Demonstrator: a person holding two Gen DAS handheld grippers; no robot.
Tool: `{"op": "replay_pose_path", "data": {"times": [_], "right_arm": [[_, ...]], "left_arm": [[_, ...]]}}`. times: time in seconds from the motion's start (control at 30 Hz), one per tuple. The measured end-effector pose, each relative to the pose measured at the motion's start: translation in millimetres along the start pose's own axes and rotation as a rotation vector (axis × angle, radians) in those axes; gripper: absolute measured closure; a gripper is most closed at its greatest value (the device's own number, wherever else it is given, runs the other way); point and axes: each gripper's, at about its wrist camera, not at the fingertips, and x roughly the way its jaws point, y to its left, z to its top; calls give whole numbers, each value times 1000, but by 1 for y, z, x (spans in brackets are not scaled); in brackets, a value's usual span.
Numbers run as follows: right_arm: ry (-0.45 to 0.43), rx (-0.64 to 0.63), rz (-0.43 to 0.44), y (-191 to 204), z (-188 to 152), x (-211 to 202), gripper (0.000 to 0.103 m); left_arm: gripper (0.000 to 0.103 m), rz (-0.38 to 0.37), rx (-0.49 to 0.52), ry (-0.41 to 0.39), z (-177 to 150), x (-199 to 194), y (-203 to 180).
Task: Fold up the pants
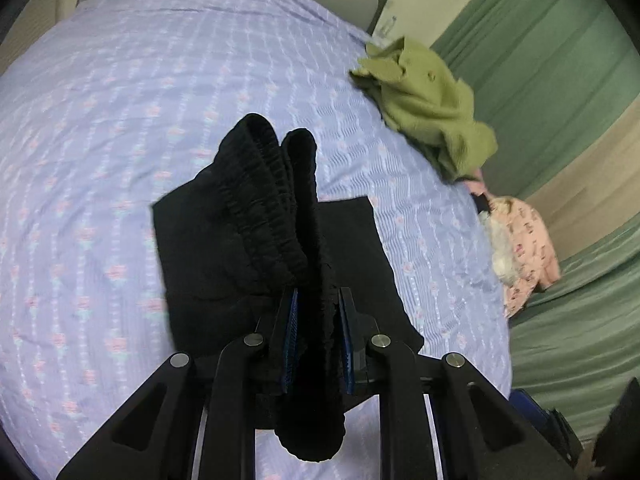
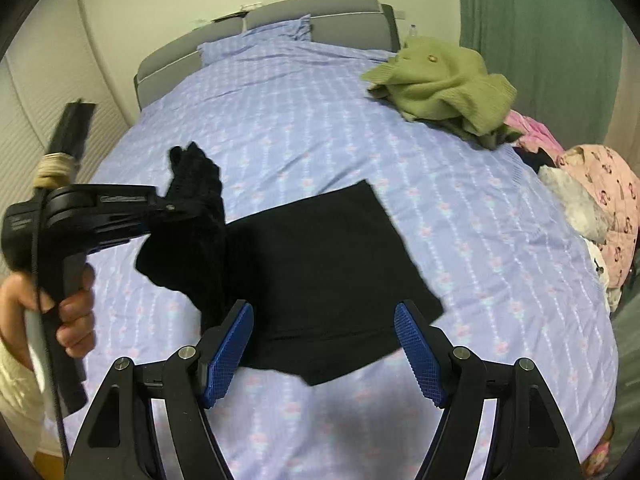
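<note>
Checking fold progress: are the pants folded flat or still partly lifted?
Partly lifted. The left gripper is shut on the waistband end of the pants, holding it above the bed; the rest lies flat.

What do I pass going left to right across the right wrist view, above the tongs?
Person's hand → left tongs gripping the raised waistband → black pants lying flat on the bed → green sweater → pink clothing at the edge.

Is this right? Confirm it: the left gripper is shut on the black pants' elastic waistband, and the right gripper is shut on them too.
Not quite. The left gripper is shut on the black pants, but the right gripper is open, its blue pads apart above them, as the right wrist view shows.
</note>
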Motion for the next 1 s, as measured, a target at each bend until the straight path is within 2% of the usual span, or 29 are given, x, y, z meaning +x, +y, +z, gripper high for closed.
{"op": "replay_pose_path", "data": {"times": [0.2,0.3,0.37,0.4,0.43,0.47,0.5,0.6,0.77,0.93,1.0], "right_arm": [[28,-3,4,-65,16,16,29],[41,-18,-1,-89,25,29,29],[53,-26,-9,-101,28,37,29],[57,-28,0,-105,29,39,29],[56,-28,19,-111,31,43,29],[53,-25,27,-114,30,42,29],[50,-25,39,-116,32,44,29],[54,-37,79,-119,33,56,29],[89,-59,153,-114,34,93,29],[155,-47,218,-107,33,143,29],[180,-35,232,-105,32,164,29]], "left_arm": [[84,93,34,97,10,78,-57],[81,75,33,131,13,107,-76],[71,22,18,143,14,111,-87],[54,3,29,130,15,106,-91],[45,3,50,109,14,100,-94],[40,23,75,81,12,92,-97],[40,43,91,67,11,86,-97],[38,92,104,68,1,71,-81],[33,208,66,92,-29,62,-28],[33,256,8,159,-55,76,12],[33,260,1,168,-61,81,17]]}}
